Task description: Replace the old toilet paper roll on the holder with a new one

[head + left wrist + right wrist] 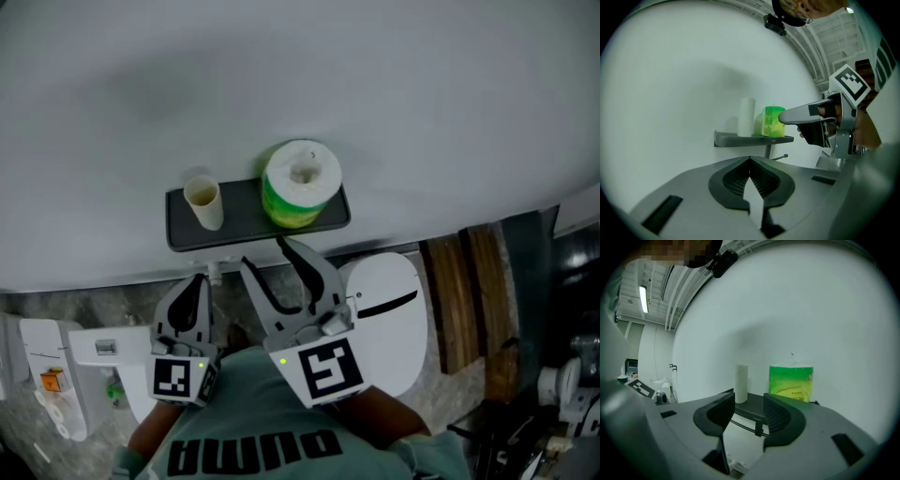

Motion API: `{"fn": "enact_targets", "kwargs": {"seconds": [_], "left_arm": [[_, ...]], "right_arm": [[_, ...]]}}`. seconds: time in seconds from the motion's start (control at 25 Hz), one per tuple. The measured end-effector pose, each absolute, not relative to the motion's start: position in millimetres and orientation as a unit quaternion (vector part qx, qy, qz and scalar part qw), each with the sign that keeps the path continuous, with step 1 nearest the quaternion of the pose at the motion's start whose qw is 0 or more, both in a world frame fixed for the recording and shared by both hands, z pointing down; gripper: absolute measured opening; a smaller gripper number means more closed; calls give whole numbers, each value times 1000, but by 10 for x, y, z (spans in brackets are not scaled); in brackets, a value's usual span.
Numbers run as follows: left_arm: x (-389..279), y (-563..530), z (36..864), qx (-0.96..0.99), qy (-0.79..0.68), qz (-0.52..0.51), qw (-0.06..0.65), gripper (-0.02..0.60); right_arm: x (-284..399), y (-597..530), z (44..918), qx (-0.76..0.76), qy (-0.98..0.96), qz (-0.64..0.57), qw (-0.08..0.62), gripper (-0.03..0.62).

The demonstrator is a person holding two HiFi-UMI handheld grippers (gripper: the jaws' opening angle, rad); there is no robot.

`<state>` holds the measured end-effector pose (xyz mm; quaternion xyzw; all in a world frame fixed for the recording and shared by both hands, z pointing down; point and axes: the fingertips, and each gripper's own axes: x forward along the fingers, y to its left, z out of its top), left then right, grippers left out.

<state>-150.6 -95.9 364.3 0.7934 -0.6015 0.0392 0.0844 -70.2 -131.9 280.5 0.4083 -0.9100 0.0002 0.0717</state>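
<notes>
We find the left gripper [199,279] nearest, jaws closed together on nothing; the right gripper [263,251] is beside it, jaws partly apart and empty. Beyond, on the dark wall shelf [246,214], the bare cardboard tube [204,202] stands upright at left, the green-wrapped new roll [300,184] at right, apart

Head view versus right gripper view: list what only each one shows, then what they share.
Only the head view: the left gripper, the person's shirt, wooden slats. Only the right gripper view: a ceiling light strip. Both: the dark shelf on the wall, the bare cardboard tube and the green-wrapped roll upright on it, and the right gripper, jaws apart and empty.
</notes>
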Motion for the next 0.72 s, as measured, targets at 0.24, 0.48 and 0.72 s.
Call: {"fn": "enact_targets", "kwargs": {"seconds": [0.24, 0.48, 0.72], "left_arm": [[-1278, -1017, 3586, 805, -586, 59, 67, 3], [-974, -1113, 3490, 822, -565, 62, 38, 3], [-825, -1135, 3576, 820, -565, 72, 55, 3]], "right_arm": [[-411, -1230, 2991, 423, -904, 12, 67, 190], [-162, -1216, 3182, 431, -898, 23, 87, 190], [-42, -1235, 3255, 427, -898, 26, 101, 190]]}}
